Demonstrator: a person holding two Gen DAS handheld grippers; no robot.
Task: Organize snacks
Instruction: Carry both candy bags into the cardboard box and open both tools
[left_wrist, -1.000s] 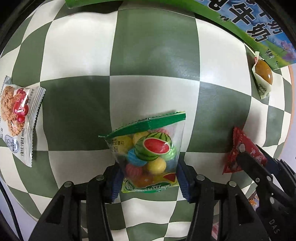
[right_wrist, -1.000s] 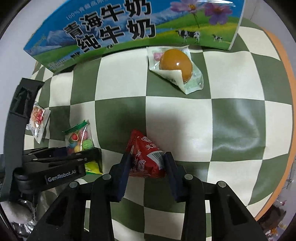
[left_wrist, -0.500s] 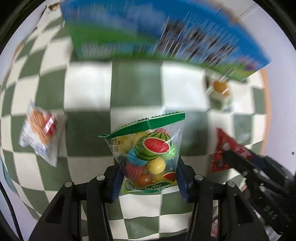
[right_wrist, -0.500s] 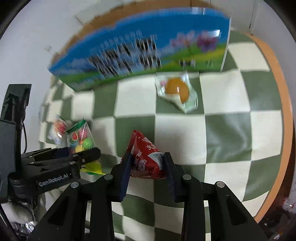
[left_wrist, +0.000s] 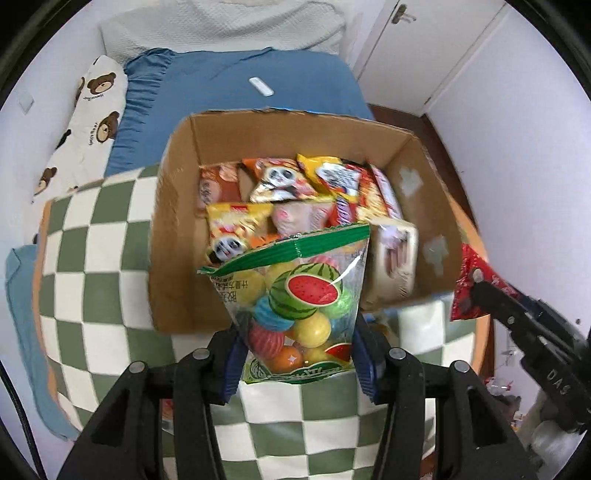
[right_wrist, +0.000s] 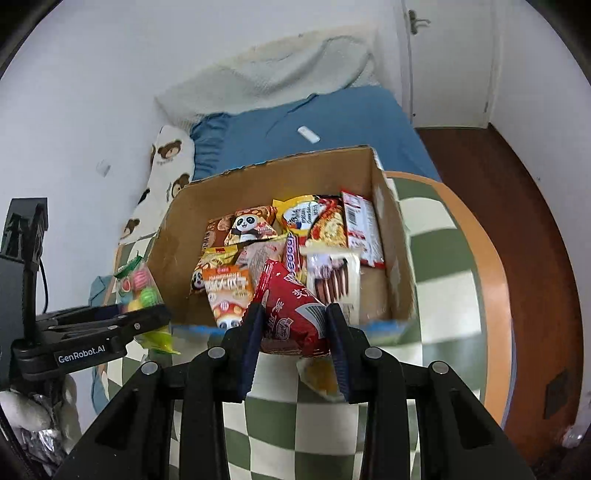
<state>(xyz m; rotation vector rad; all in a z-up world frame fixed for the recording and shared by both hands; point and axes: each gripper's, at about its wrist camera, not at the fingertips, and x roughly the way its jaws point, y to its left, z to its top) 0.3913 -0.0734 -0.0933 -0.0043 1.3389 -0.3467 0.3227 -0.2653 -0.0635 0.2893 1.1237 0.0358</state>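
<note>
Both tongs pinch snacks: my left gripper (left_wrist: 299, 354) clamps the candy bag (left_wrist: 295, 295), my right gripper (right_wrist: 293, 328) the red packet (right_wrist: 291, 306), both tilted steeply down above the checkered table (left_wrist: 277, 435). Only the right view shows a yolk-coloured pack (right_wrist: 321, 376) below. Farther off sits the cardboard box (left_wrist: 177, 206) of snacks.

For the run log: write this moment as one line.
left gripper: shut on candy bag | right gripper: shut on red packet | both held near cardboard box | box: holds snacks
</note>
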